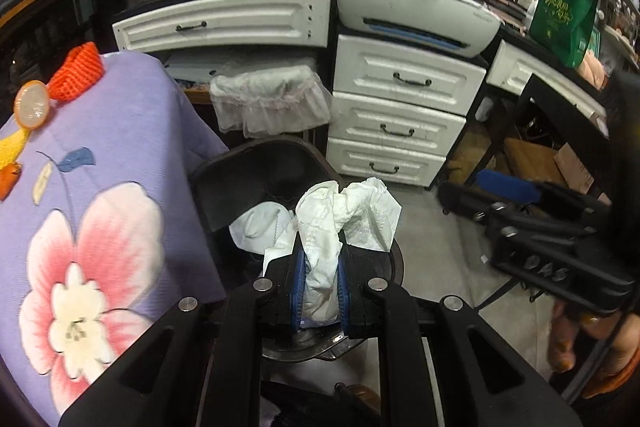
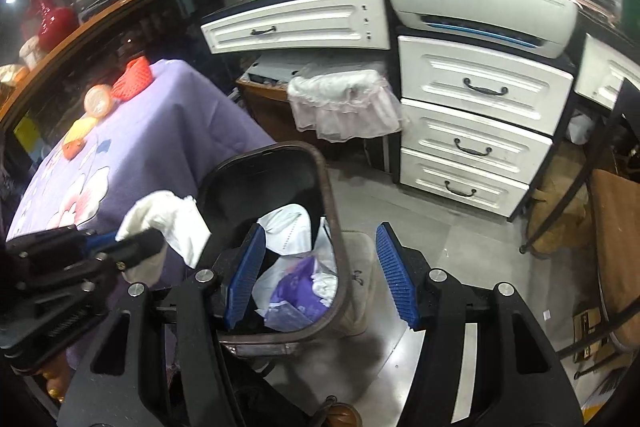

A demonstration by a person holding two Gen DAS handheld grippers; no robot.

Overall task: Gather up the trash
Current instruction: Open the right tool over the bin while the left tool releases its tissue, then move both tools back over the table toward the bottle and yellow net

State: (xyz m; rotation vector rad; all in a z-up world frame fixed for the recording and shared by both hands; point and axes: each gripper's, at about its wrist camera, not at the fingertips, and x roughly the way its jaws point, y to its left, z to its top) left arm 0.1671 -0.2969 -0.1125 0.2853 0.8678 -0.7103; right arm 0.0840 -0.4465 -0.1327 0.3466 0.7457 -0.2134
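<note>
My left gripper (image 1: 320, 267) is shut on a crumpled white tissue (image 1: 344, 219) and holds it over the open black trash bin (image 1: 256, 167). The bin holds white paper (image 1: 256, 227). In the right wrist view the same bin (image 2: 332, 227) stands on the floor with white paper and a purple wrapper (image 2: 296, 287) inside. My right gripper (image 2: 320, 275) is open and empty above the bin's near right rim. The left gripper (image 2: 120, 247) with its tissue (image 2: 172, 223) shows at the left of that view, beside the bin's left edge.
A table with a purple flowered cloth (image 1: 100, 167) stands left of the bin, with orange and yellow items (image 1: 80, 71) on it. White drawers (image 1: 400, 115) and a printer (image 1: 416, 11) stand behind. A black metal frame (image 2: 580, 167) is at the right. Grey tiled floor (image 2: 440, 247) lies around the bin.
</note>
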